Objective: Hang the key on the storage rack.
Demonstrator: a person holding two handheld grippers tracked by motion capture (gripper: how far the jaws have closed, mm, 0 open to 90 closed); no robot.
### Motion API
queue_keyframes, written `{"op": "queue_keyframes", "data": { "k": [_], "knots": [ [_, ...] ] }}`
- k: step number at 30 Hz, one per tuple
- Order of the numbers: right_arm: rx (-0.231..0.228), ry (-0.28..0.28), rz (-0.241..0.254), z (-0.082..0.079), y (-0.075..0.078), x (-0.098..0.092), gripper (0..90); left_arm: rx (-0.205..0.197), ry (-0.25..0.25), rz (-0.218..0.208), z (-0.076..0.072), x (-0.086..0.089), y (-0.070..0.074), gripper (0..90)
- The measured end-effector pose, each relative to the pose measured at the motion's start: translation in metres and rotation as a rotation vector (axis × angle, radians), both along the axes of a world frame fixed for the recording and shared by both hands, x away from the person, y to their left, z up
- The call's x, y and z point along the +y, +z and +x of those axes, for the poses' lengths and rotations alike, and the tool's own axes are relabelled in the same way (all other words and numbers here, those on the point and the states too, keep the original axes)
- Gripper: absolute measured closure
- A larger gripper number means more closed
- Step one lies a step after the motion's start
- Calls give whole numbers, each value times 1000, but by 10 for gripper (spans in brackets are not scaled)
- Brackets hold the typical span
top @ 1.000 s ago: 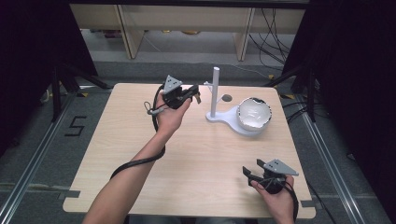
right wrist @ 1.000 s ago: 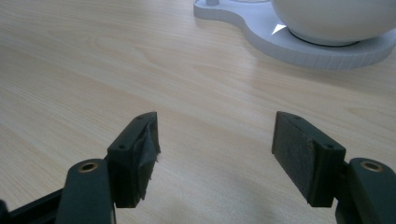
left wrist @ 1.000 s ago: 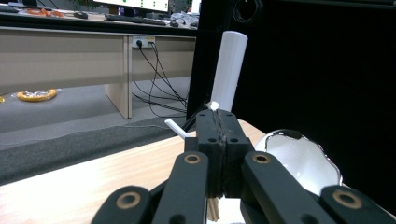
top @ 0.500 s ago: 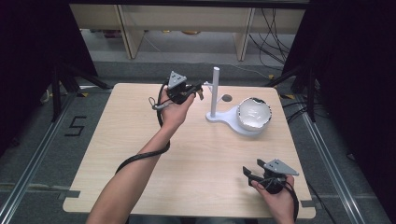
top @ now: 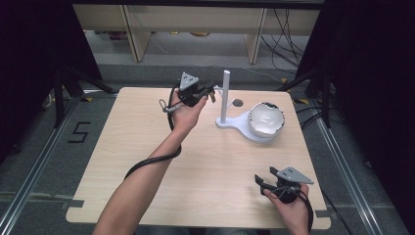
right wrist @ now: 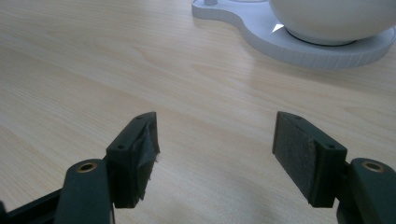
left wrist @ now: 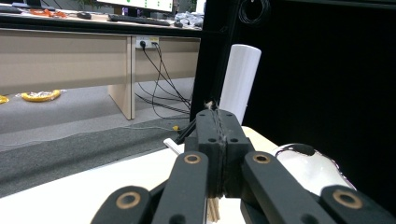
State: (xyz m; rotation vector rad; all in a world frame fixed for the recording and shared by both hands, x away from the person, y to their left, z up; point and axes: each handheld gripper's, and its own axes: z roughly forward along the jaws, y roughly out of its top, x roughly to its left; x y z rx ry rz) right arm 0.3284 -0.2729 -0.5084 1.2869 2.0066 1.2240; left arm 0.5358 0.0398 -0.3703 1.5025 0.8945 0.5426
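Wooden tabletop (top: pixel 147 161), dark curtains round it. Your left claw (top: pixel 211 92) sits clamped tight on a thin, pale sliver of smth, held up just beside the white post (top: pixel 226 95) of the stand (top: pixel 235 125). White bowl (top: pixel 266 119) rests on the stand's base. Your right claw (top: pixel 259 182) gapes wide, empty, low over the near-right corner.

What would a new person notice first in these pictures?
The white stand at the far right of the table draws the eye, with its upright post and a white bowl on its base. The left gripper is raised beside the post, jaws shut; the right gripper rests open at the near right.
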Motion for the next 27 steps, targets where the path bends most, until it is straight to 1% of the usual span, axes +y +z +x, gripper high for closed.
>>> {"op": "queue_keyframes", "data": {
  "k": [1, 3, 6, 7, 10, 12, 13, 16, 17, 19, 21, 23, 24, 26, 27],
  "knots": [
    [10, -2, -1, -1, 1, 0, 322, 1, 0, 1, 0, 0, 0, 890],
    [12, -7, -2, -1, 0, 0, 322, 0, 1, 2, 0, -2, 1, 890],
    [5, -7, -14, 0, 0, -1, 322, -3, 3, 4, 0, -3, 2, 890],
    [9, -3, -3, -1, 1, 0, 322, -6, 6, 9, 0, -4, 2, 890],
    [2, -1, 1, 0, 0, 0, 322, -7, 11, 8, -1, -5, 3, 890],
    [12, -4, 7, -1, 0, 1, 322, -7, 12, 13, -1, -5, 3, 889],
    [6, 1, 1, 0, 0, 0, 322, -9, 13, 16, -1, -5, 4, 889],
    [8, 1, 2, 0, 0, 0, 322, -10, 14, 20, -1, -7, 4, 889],
    [15, -5, 8, -1, 0, 1, 322, -11, 14, 23, -1, -8, 5, 889],
    [21, -8, 1, -1, 0, 1, 321, -11, 15, 28, -1, -9, 6, 888],
    [26, -12, 4, -1, 0, 1, 321, -12, 16, 35, 0, -10, 7, 888],
    [17, -4, -5, 0, 0, 0, 321, -15, 19, 42, 0, -11, 8, 888],
    [25, -7, 3, -1, 0, 1, 320, -15, 21, 44, 1, -11, 8, 888],
    [16, -11, -8, 0, -1, 0, 320, -16, 21, 50, 0, -13, 9, 887],
    [30, -12, 8, -1, 0, 1, 320, -17, 21, 54, 0, -14, 9, 885]
  ]
}}
